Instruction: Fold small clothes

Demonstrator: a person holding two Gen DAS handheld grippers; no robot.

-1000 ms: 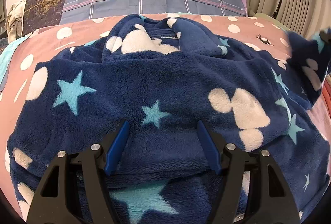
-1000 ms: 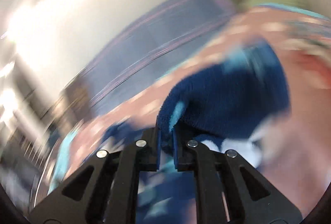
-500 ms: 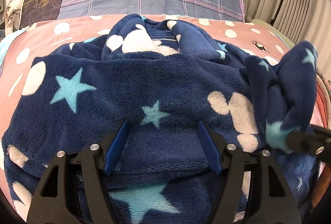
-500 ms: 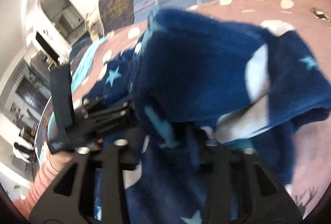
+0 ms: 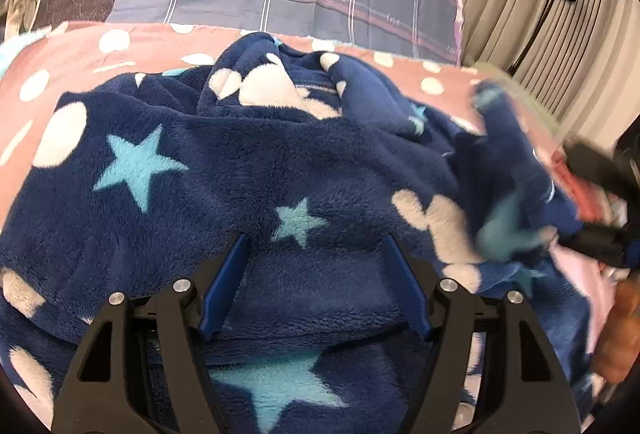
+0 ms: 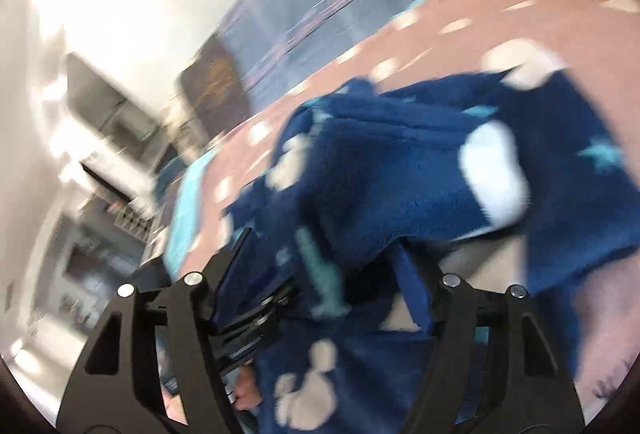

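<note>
From the left wrist, a navy fleece garment (image 5: 248,169) with pale blue stars and cream blotches lies heaped across the frame's middle on a pink dotted bedspread (image 5: 80,45). The left gripper (image 5: 314,254) stands wide, fleece bulging between its blue pads, grip unclear.

The right wrist view is blurred: the fleece (image 6: 380,169) fills centre-right, folded over. The right gripper (image 6: 324,254) is opening, fleece loose between.

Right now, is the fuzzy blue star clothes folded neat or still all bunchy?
Partly folded, still bunchy. The blue fleece garment lies on the pink spotted bedspread with one side flopped over the middle, and lumpy wrinkles show near the top.
</note>
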